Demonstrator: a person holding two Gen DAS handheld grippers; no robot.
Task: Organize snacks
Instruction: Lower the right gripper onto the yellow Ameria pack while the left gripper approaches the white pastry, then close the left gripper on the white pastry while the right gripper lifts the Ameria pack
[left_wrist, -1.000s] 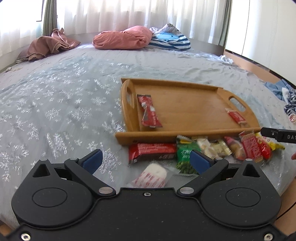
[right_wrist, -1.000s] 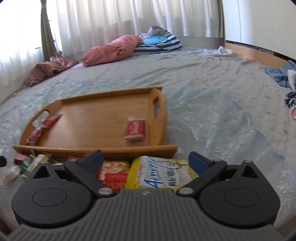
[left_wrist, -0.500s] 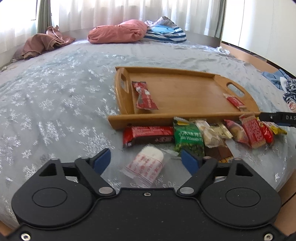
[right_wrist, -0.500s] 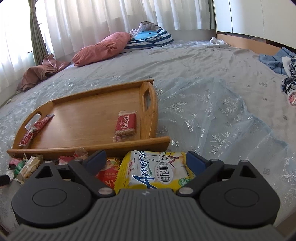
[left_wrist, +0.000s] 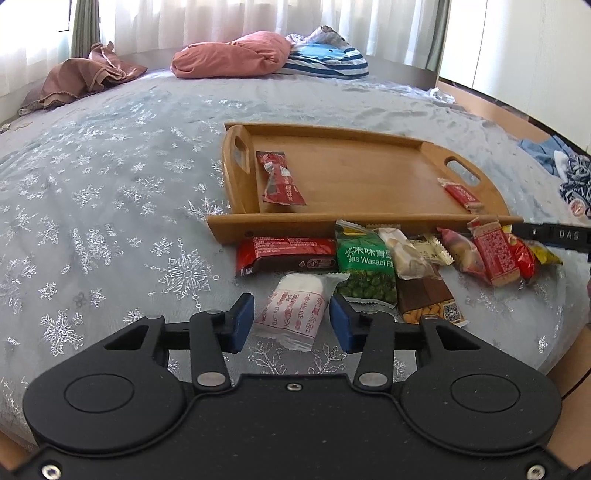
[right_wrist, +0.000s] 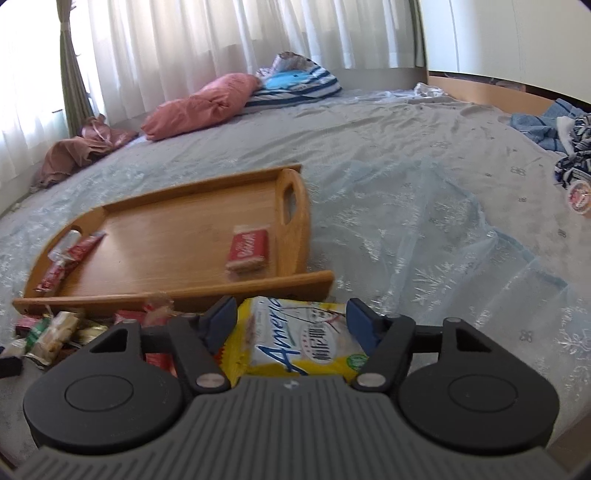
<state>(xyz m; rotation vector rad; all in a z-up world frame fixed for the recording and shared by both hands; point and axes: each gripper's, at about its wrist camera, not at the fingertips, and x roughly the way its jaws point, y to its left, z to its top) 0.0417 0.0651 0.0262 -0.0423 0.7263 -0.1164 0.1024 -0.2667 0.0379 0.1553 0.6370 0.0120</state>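
A: Snacks: left gripper (left_wrist: 291, 320) jaws have just been closing around the white packet (left_wrist: 293, 312) at lower centre, pads not yet touching. Right gripper (right_wrist: 291, 320) also closing, straddling the yellow packet (right_wrist: 295, 339); contact unclear.

B: Rest?

A: Pile on the bed (left_wrist: 110, 221), mid-frame, against the wooden tray (left_wrist: 236, 229). Two already inside.

B: Next?

A: Probably finish pinching, lift, carry over the rim.

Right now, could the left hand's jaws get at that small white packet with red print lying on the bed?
Probably yes. The white packet already lies between the left gripper jaws, which have just been closing. Nothing covers it; the green pea bag sits just beside it.
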